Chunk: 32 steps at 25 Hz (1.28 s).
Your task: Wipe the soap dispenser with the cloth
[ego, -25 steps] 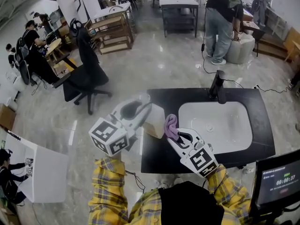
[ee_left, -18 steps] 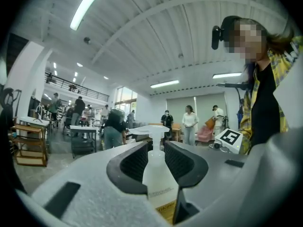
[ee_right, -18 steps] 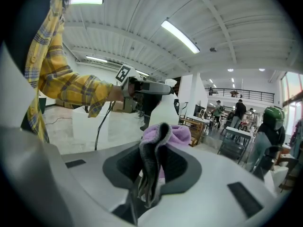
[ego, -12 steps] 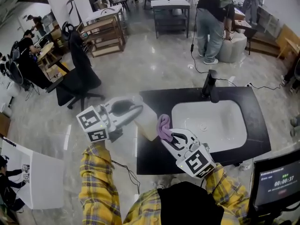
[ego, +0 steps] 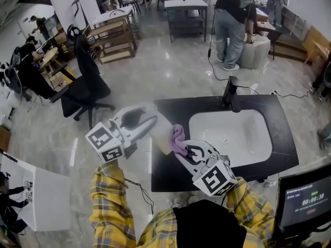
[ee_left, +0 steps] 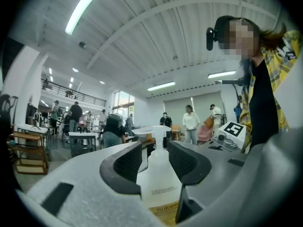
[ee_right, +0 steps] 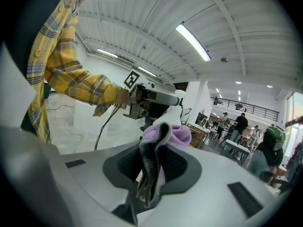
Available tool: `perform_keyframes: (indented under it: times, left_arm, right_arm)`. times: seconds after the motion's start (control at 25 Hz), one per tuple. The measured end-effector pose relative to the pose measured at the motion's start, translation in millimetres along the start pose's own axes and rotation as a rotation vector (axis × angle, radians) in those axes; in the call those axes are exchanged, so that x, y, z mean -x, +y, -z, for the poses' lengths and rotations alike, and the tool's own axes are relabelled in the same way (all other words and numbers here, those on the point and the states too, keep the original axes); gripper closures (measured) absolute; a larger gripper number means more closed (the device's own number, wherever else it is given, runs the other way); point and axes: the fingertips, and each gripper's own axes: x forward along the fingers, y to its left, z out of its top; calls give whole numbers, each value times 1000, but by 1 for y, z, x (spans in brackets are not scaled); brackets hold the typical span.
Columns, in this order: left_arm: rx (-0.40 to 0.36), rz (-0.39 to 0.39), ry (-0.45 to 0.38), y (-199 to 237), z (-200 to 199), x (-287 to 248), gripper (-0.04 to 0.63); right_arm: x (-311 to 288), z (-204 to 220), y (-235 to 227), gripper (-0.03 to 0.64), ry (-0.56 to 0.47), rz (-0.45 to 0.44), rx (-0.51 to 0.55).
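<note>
A clear soap dispenser (ego: pixel 162 132) with a white pump stands upright between the jaws of my left gripper (ego: pixel 150 122), at the left edge of the black counter (ego: pixel 170 175). In the left gripper view the bottle (ee_left: pixel 158 186) fills the gap in the left gripper (ee_left: pixel 155 157); its jaws are opening, and both pads still lie against the bottle's sides. My right gripper (ego: pixel 185 150) is shut on a bunched purple cloth (ego: pixel 177 137), which rests against the dispenser's right side. In the right gripper view the cloth (ee_right: pixel 166 135) stands up out of the right gripper (ee_right: pixel 151 167) and hides the bottle.
A white sink basin (ego: pixel 232 133) with a black faucet (ego: pixel 230 94) is set in the counter to the right. A dark screen (ego: pixel 305 200) stands at the lower right. A black office chair (ego: pixel 85 87) and a standing person (ego: pixel 232 25) are on the floor beyond.
The right gripper has rolled a little, and the cloth has shifted slightly on the dispenser's side. The left gripper has turned somewhat but stays in place around the bottle.
</note>
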Motion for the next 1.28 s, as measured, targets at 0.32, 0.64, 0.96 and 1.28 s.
perform_keyframes:
  times: [0.32, 0.64, 0.96, 1.28]
  left_arm:
    - [-41, -260, -21, -7, -4, 19, 436]
    - [-46, -378, 6, -18, -5, 30, 436]
    - [-3, -423, -63, -27, -9, 38, 436]
    - [59, -448, -58, -31, 1, 41, 437]
  right_arm:
    - [-7, -11, 3, 535, -15, -4, 50]
    - [-17, -17, 16, 535, -22, -45, 72]
    - [-21, -7, 31, 535, -11, -100, 70]
    - [-30, 16, 45, 535, 36, -158, 44]
